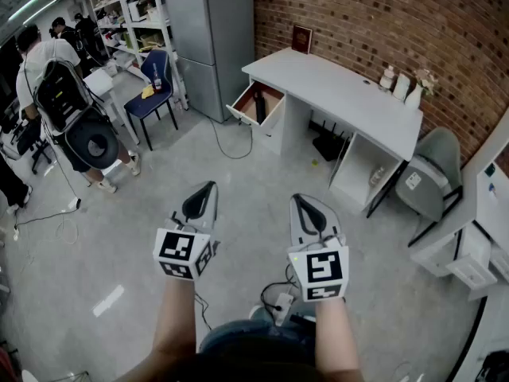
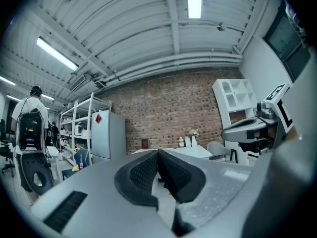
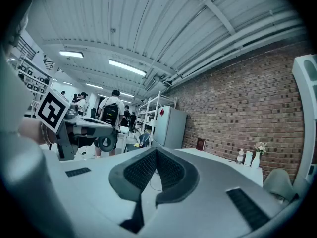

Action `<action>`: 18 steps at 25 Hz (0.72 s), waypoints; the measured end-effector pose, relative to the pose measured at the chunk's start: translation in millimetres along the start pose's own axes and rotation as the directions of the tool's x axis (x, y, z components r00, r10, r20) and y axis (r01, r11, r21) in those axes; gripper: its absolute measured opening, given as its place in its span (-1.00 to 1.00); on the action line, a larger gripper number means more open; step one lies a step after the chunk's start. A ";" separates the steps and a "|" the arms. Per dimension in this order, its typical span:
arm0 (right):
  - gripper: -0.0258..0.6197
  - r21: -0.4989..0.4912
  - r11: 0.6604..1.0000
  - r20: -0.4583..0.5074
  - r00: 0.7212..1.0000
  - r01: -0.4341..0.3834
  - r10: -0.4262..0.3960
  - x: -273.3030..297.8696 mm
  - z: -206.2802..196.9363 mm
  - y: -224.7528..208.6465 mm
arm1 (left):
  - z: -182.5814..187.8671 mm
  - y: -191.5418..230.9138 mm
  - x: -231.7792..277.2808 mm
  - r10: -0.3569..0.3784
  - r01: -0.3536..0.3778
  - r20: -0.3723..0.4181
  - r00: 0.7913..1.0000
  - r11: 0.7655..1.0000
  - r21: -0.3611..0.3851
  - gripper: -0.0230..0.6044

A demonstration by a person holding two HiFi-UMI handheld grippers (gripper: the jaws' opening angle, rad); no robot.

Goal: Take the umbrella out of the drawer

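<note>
The white desk [image 1: 342, 94] stands against the brick wall, several steps ahead of me. Its left drawer [image 1: 256, 105] is pulled out, and a dark, narrow thing [image 1: 260, 107] lies inside; it is too small to tell whether it is the umbrella. My left gripper [image 1: 209, 188] and right gripper [image 1: 300, 200] are held level, side by side over the bare floor, far short of the desk. Both are shut with nothing between the pads. The desk top [image 2: 190, 151] shows beyond the left gripper [image 2: 158, 154] in its own view. The right gripper [image 3: 156, 151] likewise points at the desk [image 3: 218, 158].
A grey fridge [image 1: 211, 30] stands left of the desk, with a blue chair [image 1: 155, 86] and shelving beyond. A person with a backpack [image 1: 56, 78] stands at far left. A cable [image 1: 227, 146] trails across the floor near the drawer. A grey chair [image 1: 433, 173] and white cabinets sit at right.
</note>
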State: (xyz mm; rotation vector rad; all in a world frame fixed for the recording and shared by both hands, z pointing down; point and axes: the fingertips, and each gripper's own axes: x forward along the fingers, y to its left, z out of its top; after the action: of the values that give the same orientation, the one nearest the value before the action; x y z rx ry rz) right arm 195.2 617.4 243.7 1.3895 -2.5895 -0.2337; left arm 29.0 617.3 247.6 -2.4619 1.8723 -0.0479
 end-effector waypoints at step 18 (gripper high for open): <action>-0.94 0.031 0.999 0.021 1.000 -0.011 0.010 62.7 -2.6 -23.2 | -0.3 34.3 58.2 0.024 -0.024 0.021 0.999 1.000 -0.015 -0.93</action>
State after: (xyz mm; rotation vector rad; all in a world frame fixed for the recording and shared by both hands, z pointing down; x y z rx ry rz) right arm 180.6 552.2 247.0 1.3907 -2.6274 -0.2082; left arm 11.5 552.0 245.7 -2.4386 1.9003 -0.0070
